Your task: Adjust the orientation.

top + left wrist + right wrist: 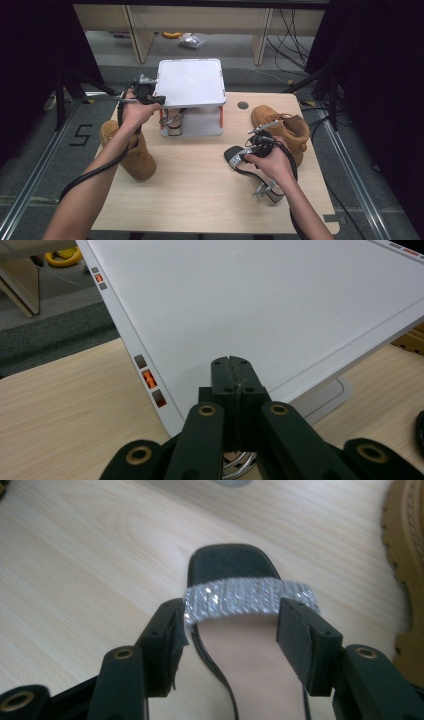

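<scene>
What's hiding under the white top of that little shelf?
Under the white top of the shelf, a strappy sandal sits on the grey bottom tray, toward its left side. Its silver straps show, but the top covers the space farther back, so anything back there is hidden.

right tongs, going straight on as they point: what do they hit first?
Most likely the sparkly strap of the black sandal: the right tongs stand open, straddling it. Past the toe lies bare table; depth is unclear.

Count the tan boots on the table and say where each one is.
2. One boot lies at the table's left edge, partly under the person's left forearm. The other boot sits at the right side, just behind the right gripper. More could be hidden.
</scene>
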Action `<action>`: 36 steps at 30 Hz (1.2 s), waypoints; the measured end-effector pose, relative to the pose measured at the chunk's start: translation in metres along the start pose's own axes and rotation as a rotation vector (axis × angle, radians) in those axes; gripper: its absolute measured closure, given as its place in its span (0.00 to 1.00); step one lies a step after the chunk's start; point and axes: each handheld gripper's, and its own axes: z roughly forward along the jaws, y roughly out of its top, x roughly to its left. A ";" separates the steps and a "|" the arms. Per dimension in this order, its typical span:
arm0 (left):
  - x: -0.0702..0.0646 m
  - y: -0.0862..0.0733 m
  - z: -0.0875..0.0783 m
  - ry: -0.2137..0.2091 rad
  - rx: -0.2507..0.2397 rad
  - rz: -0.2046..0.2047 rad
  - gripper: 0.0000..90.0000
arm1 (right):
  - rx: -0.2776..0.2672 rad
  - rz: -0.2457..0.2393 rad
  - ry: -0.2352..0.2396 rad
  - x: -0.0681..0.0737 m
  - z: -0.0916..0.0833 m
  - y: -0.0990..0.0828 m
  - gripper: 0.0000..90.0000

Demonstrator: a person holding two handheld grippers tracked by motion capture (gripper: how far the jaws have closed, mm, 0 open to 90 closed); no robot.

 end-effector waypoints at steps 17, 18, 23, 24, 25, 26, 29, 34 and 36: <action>0.001 0.000 0.000 -0.008 0.000 -0.010 1.00 | 0.237 -0.041 -0.008 -0.026 0.000 -0.027 0.45; 0.002 0.001 -0.001 -0.007 0.012 0.001 1.00 | 0.246 -0.052 -0.009 -0.028 0.001 -0.028 0.45; 0.002 0.001 -0.001 -0.005 0.023 0.013 1.00 | 0.322 -0.015 -0.011 -0.031 0.006 -0.033 0.43; 0.002 0.001 -0.001 -0.005 0.019 0.012 1.00 | 0.336 -0.010 -0.010 -0.031 0.007 -0.034 0.43; 0.002 0.001 -0.001 -0.005 0.020 0.012 1.00 | 0.341 -0.019 -0.005 -0.032 0.009 -0.034 0.42; 0.002 0.001 -0.001 -0.005 0.019 0.012 1.00 | 0.342 -0.018 -0.001 -0.031 0.011 -0.035 0.42; 0.002 0.001 -0.001 -0.004 0.024 0.012 1.00 | 0.376 -0.025 0.017 -0.032 0.019 -0.036 0.40; 0.002 0.001 -0.001 -0.005 0.021 0.013 1.00 | 0.400 -0.051 0.036 -0.032 0.030 -0.036 0.40; 0.002 0.001 -0.001 -0.005 0.022 0.015 1.00 | 0.412 -0.053 0.033 -0.033 0.033 -0.035 0.39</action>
